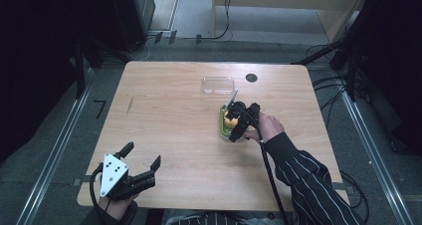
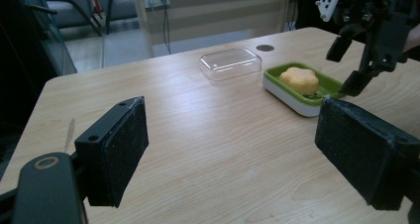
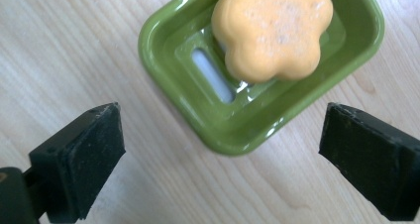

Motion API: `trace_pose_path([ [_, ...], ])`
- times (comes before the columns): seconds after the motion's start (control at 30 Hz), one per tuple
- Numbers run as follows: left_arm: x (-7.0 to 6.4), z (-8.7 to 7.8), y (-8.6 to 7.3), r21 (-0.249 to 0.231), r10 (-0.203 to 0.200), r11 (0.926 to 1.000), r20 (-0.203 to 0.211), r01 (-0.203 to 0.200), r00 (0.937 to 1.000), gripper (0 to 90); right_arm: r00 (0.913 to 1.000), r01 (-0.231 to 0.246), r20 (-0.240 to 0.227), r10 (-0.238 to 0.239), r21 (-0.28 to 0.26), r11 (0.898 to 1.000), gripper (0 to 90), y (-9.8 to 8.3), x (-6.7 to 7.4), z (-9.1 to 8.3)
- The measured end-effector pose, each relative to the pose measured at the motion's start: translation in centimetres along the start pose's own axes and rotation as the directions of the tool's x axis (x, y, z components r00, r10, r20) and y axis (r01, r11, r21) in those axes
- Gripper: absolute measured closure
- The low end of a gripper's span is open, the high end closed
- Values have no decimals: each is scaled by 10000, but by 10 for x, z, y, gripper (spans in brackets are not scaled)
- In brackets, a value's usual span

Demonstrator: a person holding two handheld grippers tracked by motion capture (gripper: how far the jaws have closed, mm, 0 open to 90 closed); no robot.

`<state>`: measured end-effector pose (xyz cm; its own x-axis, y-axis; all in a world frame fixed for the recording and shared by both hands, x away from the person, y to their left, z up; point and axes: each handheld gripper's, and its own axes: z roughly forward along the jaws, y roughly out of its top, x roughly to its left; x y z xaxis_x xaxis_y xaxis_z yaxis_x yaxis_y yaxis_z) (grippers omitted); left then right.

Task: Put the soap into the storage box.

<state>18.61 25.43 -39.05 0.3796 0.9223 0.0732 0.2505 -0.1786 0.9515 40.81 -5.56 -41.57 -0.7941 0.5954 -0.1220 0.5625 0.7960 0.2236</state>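
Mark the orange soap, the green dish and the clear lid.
orange soap (image 3: pixel 273 31), right gripper view, top face.
green dish (image 3: pixel 163 40), right gripper view, rim.
clear lid (image 2: pixel 230 63), left gripper view, flat top.

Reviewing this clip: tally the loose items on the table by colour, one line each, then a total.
Green: 1, the soap dish, white underneath
Orange: 1, the flower-shaped soap lying in the dish
Clear: 1, the plastic lid, set apart beyond the dish
Total: 3

One soap, one dish (plus lid)
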Motion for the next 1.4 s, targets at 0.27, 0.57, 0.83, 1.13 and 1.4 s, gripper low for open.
trace_pose_path([
  [0.27, 0, 0, 0, 10, 16, 10000, 0, -16, 10000, 137, 9999, 84, -59, -84, 43, 10000, 5, -17, 9, -9],
  [0.57, -1, 0, 0, 25, 38, 10000, -3, -38, 10000, 137, 9999, 79, -153, -78, 26, 10000, 0, -36, 18, -16],
  [0.83, -1, 1, 0, 52, 79, 10000, 15, -79, 10000, 137, 9996, 75, -292, -62, 413, 9991, 0, -59, 24, -14],
  [1.13, -1, 1, 0, 53, 83, 10000, 26, -83, 10000, 137, 9991, -93, -405, 116, 587, 9982, 0, -82, 29, -12],
  [1.4, -1, 1, 1, 35, 65, 10000, 54, -66, 10000, 137, 9984, -152, -523, 199, 893, 9959, 0, -106, 40, -3],
])
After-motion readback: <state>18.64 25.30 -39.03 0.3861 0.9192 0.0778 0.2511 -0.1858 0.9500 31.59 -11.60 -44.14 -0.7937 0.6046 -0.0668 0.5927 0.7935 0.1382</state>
